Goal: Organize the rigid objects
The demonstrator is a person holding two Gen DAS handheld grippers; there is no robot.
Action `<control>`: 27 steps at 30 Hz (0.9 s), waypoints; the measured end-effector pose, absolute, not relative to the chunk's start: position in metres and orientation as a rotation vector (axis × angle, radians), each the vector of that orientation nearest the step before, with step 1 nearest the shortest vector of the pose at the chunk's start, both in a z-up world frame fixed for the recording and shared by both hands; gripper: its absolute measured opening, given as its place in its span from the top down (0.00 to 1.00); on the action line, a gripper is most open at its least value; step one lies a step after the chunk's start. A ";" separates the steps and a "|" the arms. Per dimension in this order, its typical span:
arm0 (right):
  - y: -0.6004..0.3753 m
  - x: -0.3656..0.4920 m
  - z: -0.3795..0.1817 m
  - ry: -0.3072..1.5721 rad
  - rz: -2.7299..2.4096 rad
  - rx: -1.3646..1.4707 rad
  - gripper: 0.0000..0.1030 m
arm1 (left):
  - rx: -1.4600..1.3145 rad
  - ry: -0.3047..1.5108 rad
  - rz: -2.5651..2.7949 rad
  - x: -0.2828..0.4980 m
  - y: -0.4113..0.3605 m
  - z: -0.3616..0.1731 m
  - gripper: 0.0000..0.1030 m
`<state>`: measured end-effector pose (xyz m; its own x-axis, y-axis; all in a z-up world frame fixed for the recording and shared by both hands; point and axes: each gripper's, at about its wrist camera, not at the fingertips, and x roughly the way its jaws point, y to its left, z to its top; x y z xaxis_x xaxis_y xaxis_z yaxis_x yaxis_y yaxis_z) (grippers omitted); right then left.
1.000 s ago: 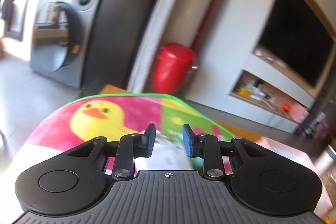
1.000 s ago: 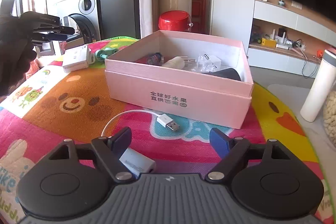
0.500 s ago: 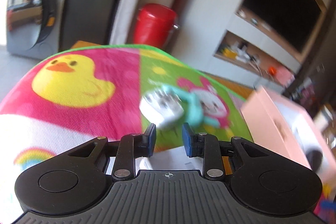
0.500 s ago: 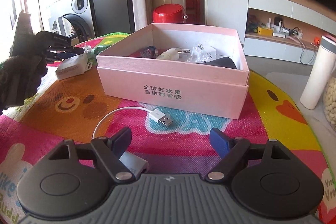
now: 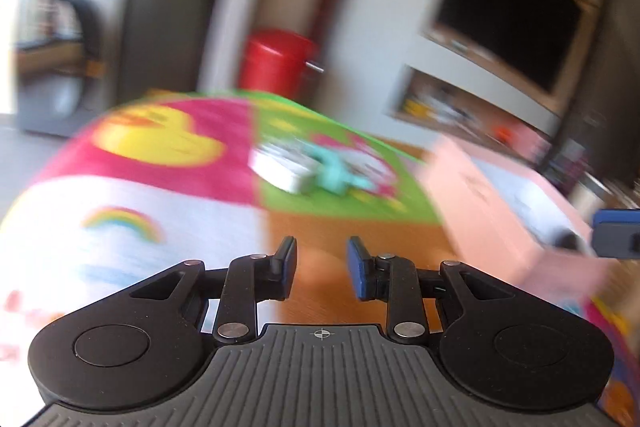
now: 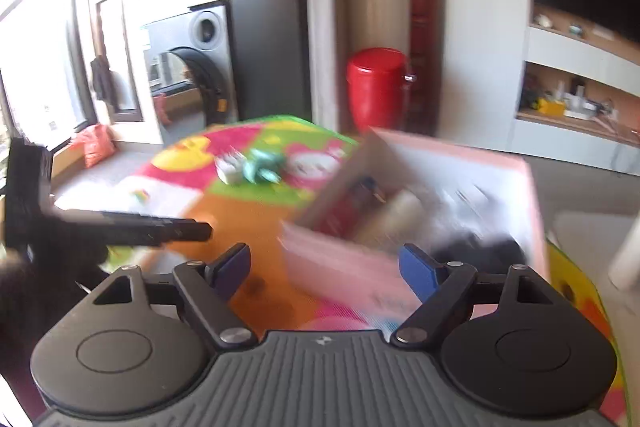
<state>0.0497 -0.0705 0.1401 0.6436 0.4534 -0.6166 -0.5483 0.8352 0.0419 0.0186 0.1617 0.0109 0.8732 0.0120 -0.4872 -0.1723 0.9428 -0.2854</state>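
Both views are motion-blurred. A pink box [image 6: 460,187] holding several small items sits on the colourful cartoon mat [image 6: 240,211]; it also shows in the left wrist view [image 5: 492,203]. A white charger [image 5: 284,167] and a teal object [image 5: 340,175] lie together on the green patch; both show in the right wrist view, the charger [image 6: 228,171] left of the teal object [image 6: 264,167]. My left gripper [image 5: 321,261] is partly open and empty above the orange patch. My right gripper [image 6: 326,267] is wide open and empty, just before the box.
A red canister [image 6: 376,87] stands on the floor behind the table, with a washing machine [image 6: 192,67] to the left. A TV [image 5: 512,11] and shelves are at the right. A white bottle [image 6: 628,255] stands right of the box.
My left gripper has pulled back from the charger and teal object, which now lie farther ahead. My right gripper has risen and moved toward the box, passing the USB cable, now out of view.
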 end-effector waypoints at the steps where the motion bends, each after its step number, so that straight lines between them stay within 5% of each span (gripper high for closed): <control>1: -0.055 0.063 0.146 0.688 0.600 -0.146 0.19 | -0.367 0.489 0.157 0.017 0.171 0.011 0.71; 11: 0.139 0.189 0.092 0.861 0.645 -0.377 0.19 | -0.520 0.473 0.291 0.010 0.214 0.003 0.73; 19: 0.178 0.267 0.050 1.057 0.604 -0.317 0.16 | -0.581 0.459 0.274 0.007 0.222 0.001 0.73; 23: 0.182 0.232 0.057 1.007 0.681 -0.422 0.40 | -0.647 0.428 0.304 -0.003 0.235 0.000 0.73; 27: 0.158 0.186 0.067 1.032 0.760 -0.475 0.44 | -0.662 0.449 0.273 -0.001 0.236 -0.002 0.73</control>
